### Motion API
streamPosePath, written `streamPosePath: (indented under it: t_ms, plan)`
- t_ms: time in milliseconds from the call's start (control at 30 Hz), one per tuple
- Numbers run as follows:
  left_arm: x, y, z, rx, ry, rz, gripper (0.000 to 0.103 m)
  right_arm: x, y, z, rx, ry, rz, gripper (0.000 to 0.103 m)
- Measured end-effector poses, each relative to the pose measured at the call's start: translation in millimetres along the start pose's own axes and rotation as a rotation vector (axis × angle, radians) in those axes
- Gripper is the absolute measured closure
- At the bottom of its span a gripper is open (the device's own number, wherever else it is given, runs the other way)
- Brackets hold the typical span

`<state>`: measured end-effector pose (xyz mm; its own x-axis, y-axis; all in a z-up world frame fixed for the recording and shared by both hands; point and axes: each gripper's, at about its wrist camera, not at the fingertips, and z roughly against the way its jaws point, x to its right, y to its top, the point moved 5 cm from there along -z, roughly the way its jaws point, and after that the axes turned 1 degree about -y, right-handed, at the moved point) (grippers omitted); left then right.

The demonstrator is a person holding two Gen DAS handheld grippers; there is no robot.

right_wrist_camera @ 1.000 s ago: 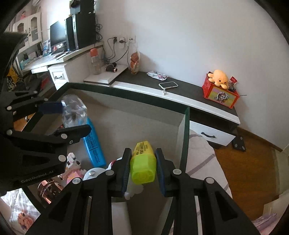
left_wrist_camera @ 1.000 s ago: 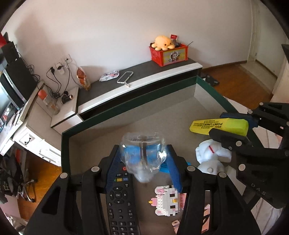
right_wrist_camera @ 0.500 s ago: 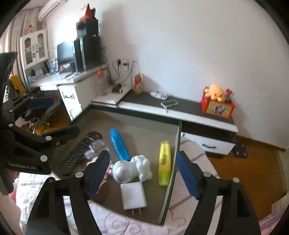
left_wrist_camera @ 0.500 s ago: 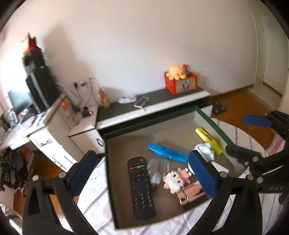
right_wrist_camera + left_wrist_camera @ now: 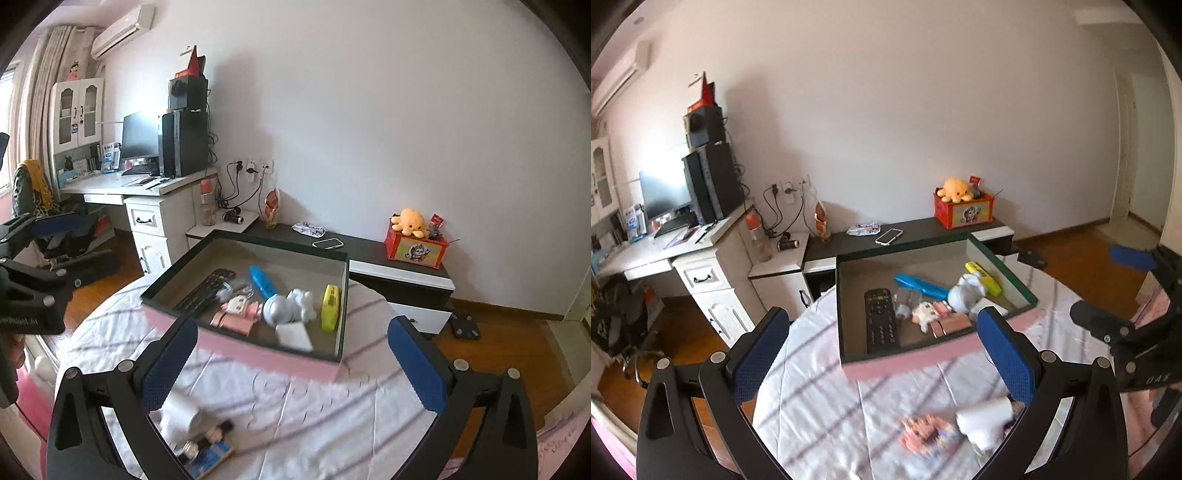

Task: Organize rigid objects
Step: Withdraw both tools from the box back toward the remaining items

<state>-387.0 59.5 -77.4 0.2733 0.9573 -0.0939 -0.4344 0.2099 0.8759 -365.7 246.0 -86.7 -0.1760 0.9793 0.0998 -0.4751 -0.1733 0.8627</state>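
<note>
An open box [image 5: 934, 360] with a green rim and pink front wall sits on the striped bed cover. It holds a black remote [image 5: 881, 321], a clear plastic bottle [image 5: 903, 301], a blue marker [image 5: 919, 285], a yellow highlighter [image 5: 330, 308], a white figure [image 5: 290, 306], a pink block toy [image 5: 240, 306] and a white charger [image 5: 293, 334]. My left gripper [image 5: 882, 332] hovers open and empty in front of the box. My right gripper [image 5: 292, 325] is also back from the box, its jaws still opening with nothing between them.
Loose on the cover near me lie a pink block figure [image 5: 925, 435], a white cylinder [image 5: 181, 411] and a small dark toy [image 5: 218, 432]. Behind the box runs a low cabinet [image 5: 399, 273] with a phone [image 5: 327, 243] and a red box [image 5: 415, 251]. A desk [image 5: 140, 184] stands left.
The left gripper let go of the clear bottle and the right let go of the yellow highlighter; both now lie in the box. Both grippers opened wide and drew back and upward.
</note>
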Motion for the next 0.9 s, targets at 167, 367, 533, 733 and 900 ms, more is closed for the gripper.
streamPosePath:
  t_ms: [167, 367, 533, 733, 900]
  plan:
    - [7.6, -22.3, 28.1, 0.010, 0.022, 0.005, 0.000, -3.0, -16.7, 31.6, 0.019, -0.032, -0.032, 0.000]
    - [15.3, -49.7, 56.0, 0.004, 0.020, 0.074, 0.000, -7.8, -37.2, 61.3, 0.034, -0.049, -0.067, 0.000]
    - [23.3, -62.0, 65.7, -0.012, -0.008, 0.068, 0.000, -8.9, -50.7, 69.0, 0.018, -0.055, -0.105, 0.000]
    - [18.5, -68.3, 73.1, -0.019, 0.010, 0.077, 0.000, -13.7, -66.5, 72.8, -0.016, -0.056, -0.118, 0.000]
    - [16.1, -76.1, 69.6, -0.040, 0.036, 0.064, 0.000, -20.8, -71.6, 72.1, -0.026, -0.062, -0.118, 0.000]
